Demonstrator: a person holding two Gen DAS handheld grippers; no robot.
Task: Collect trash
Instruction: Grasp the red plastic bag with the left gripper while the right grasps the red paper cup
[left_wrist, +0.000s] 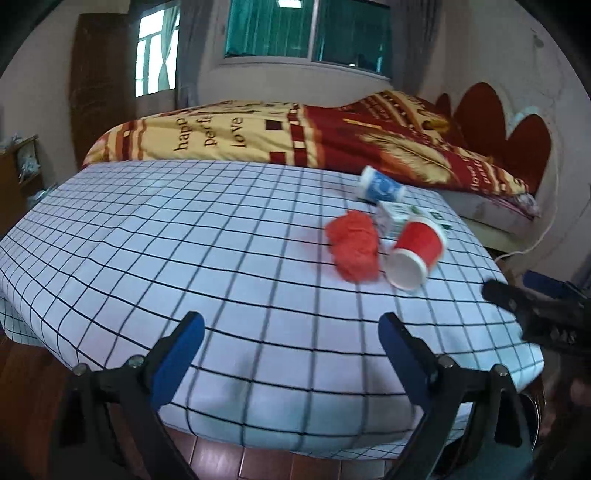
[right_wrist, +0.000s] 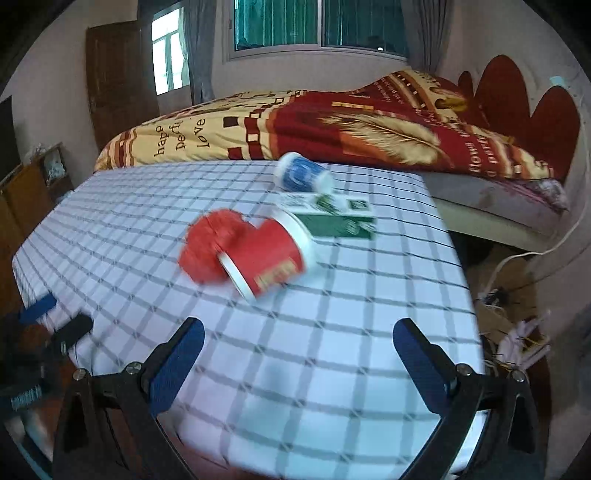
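left gripper (left_wrist: 291, 328) spread wide, nothing between jaws | right gripper (right_wrist: 299, 332) spread, empty | red cup (right_wrist: 271, 258) on its side on checked tablecloth (right_wrist: 332, 354), ahead of both, touching neither | red crumpled wad (left_wrist: 352, 249) beside it

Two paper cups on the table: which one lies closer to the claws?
The red cup, on its side beside the red crumpled wad. The blue cup lies farther back, beyond the green-and-white carton.
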